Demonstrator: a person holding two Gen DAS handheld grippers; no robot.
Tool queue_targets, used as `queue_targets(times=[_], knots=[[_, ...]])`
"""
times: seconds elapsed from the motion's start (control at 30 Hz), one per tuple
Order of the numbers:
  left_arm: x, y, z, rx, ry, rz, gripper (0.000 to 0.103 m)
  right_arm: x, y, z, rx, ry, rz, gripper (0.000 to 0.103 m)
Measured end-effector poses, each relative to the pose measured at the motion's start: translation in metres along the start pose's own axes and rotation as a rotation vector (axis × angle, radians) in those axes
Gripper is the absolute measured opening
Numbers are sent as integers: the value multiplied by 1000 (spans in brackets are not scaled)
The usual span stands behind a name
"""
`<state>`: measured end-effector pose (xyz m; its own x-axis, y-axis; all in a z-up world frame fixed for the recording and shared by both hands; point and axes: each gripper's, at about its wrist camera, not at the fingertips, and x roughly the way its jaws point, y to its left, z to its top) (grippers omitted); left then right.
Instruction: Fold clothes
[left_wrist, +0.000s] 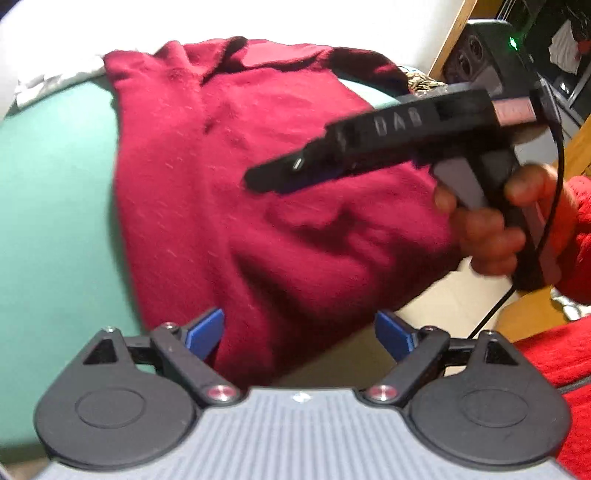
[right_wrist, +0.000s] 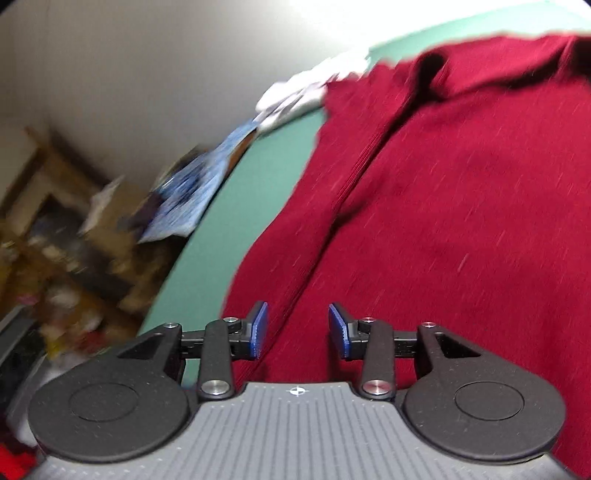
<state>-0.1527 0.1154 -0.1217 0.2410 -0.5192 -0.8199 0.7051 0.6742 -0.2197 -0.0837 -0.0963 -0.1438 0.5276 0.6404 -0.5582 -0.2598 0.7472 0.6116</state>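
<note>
Knitwear fills the left wrist view: a dark red sweater (left_wrist: 229, 177) lies spread on a green table (left_wrist: 55, 192). The left gripper (left_wrist: 298, 334) hangs spread wide at the sweater's near hem, grasping nothing. Over the sweater's right side a hand (left_wrist: 491, 225) holds the right gripper (left_wrist: 255, 181), its fingers seen side-on.

From the right wrist, the right gripper (right_wrist: 297, 330) is parted and empty over the sweater (right_wrist: 443, 206); beyond the sweater's left edge the table (right_wrist: 258, 177) shows.
</note>
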Motion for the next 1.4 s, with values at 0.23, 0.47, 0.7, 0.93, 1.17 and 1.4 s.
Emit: queue_targets(times=[0.23, 0.47, 0.7, 0.93, 1.17, 1.4], knots=[[-35, 2, -38, -162, -15, 183, 88, 13, 18, -30, -77, 151, 178, 41], [-65, 12, -65, -345, -92, 346, 88, 33, 21, -36, -39, 146, 241, 35], [-75, 4, -69, -326, -113, 411, 88, -4, 33, -36, -77, 101, 335, 8], [-68, 3, -48, -250, -132, 374, 88, -5, 2, -42, -18, 103, 141, 11], [-46, -12, -20, -81, -136, 270, 88, -94, -3, -51, -142, -32, -118, 37], [-11, 1, -17, -85, -68, 281, 88, -165, -33, -90, -66, -80, -434, 49]])
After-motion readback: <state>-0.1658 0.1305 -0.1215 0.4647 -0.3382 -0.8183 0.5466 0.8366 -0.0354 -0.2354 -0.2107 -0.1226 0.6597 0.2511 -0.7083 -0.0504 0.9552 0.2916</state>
